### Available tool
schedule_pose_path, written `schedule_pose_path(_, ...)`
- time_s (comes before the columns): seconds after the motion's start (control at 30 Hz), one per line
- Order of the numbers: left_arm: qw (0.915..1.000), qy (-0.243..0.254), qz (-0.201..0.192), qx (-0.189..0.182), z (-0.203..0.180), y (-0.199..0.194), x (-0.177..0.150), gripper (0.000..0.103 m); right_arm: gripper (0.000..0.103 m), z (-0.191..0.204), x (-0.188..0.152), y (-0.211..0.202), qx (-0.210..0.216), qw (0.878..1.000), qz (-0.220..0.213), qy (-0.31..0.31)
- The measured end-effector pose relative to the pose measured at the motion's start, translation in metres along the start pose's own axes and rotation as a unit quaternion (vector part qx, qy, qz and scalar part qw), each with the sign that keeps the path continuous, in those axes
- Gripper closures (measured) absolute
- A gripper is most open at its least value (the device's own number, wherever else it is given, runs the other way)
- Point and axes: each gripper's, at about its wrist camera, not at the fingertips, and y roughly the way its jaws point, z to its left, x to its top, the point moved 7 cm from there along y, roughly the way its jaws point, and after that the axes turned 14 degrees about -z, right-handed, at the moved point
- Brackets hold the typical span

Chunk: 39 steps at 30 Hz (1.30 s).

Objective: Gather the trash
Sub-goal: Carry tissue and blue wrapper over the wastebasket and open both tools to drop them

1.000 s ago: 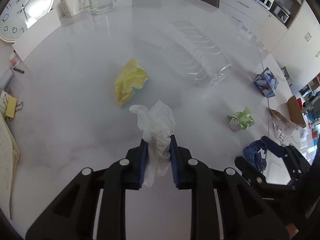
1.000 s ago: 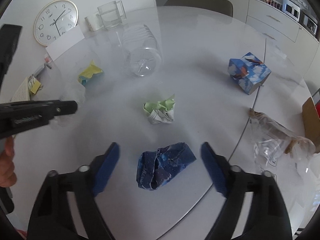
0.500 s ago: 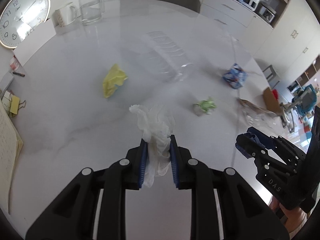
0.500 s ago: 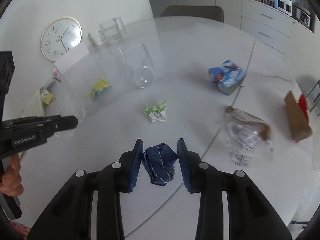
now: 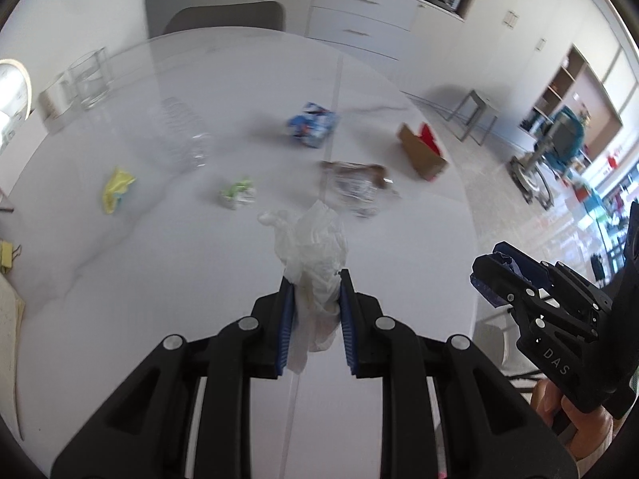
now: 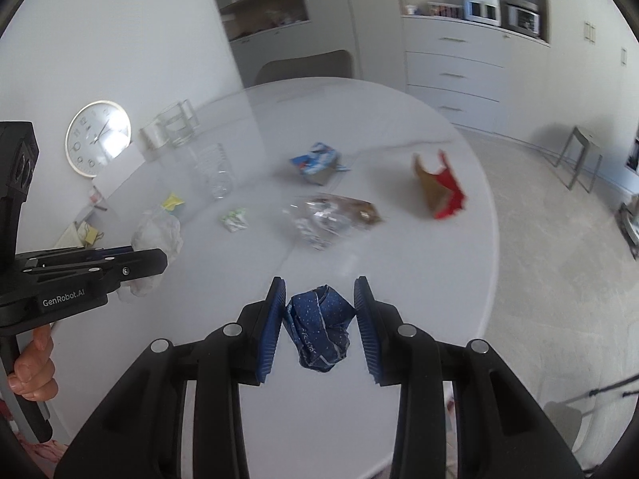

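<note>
My left gripper (image 5: 315,279) is shut on a crumpled white tissue wad (image 5: 315,243), held clear above the white table (image 5: 159,279). My right gripper (image 6: 320,291) is shut on a dark blue crumpled paper wad (image 6: 321,325), also lifted off the table, near its front right edge. In the left wrist view the right gripper (image 5: 495,275) shows at the far right with the blue wad (image 5: 505,259) at its tip. The right wrist view has the left gripper (image 6: 155,259) at the left with the white wad (image 6: 157,233).
On the table lie a yellow wad (image 5: 116,189), a green-white wad (image 5: 237,197), a blue carton (image 5: 313,129), a clear crinkled wrapper (image 5: 355,187), a brown-and-red packet (image 5: 423,151) and a toppled clear bottle (image 5: 183,135). A glass jug (image 5: 90,82) and clock (image 6: 98,137) stand at the back left.
The right gripper closed on the blue wad and lifted it off the table. Both grippers rose and swung right with their wads; the view now reaches the table's right edge.
</note>
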Motion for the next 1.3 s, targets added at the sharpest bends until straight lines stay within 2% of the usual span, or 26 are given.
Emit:
schedule_pose_path(0.27,0.997,0.057,0.0,-0.053,-0.099,0.001,-0.009,0.082,0.067,-0.081,-0.015,-0.061,-0.065,0.997,-0.019,0.031)
schedule_pose_path(0.5,0.9925,0.083,0.014,-0.089,-0.168,0.015,-0.02,0.082,0.067,-0.132,-0.023,-0.09,-0.099,0.994,-0.025,0.046)
schedule_pose_path(0.97,0.9816,0.123,0.066,-0.13,-0.259,0.065,-0.053,0.081,0.066,-0.203,-0.039,-0.112,-0.134,0.988,-0.016,0.068)
schedule_pose_path(1.0,0.9808,0.124,0.069,-0.134,-0.263,0.069,-0.054,0.078,0.066,-0.207,-0.04,-0.112,-0.136,0.988,-0.015,0.069)
schedule_pose_path(1.07,0.9802,0.128,0.073,-0.132,-0.269,0.078,-0.055,0.062,0.066,-0.213,-0.043,-0.113,-0.138,0.988,-0.011,0.071)
schedule_pose_path(1.1,0.9804,0.13,0.071,-0.13,-0.272,0.082,-0.055,0.048,0.066,-0.215,-0.043,-0.112,-0.138,0.988,-0.01,0.071)
schedule_pose_path(1.13,0.981,0.132,0.069,-0.125,-0.274,0.085,-0.055,0.039,0.066,-0.219,-0.045,-0.112,-0.139,0.988,-0.008,0.072)
schedule_pose_path(1.23,0.9818,0.136,0.062,-0.118,-0.278,0.087,-0.051,0.025,0.066,-0.225,-0.047,-0.111,-0.14,0.987,-0.006,0.076)
schedule_pose_path(1.3,0.9824,0.136,0.06,-0.113,-0.277,0.087,-0.049,0.019,0.066,-0.228,-0.048,-0.109,-0.139,0.987,-0.005,0.079)
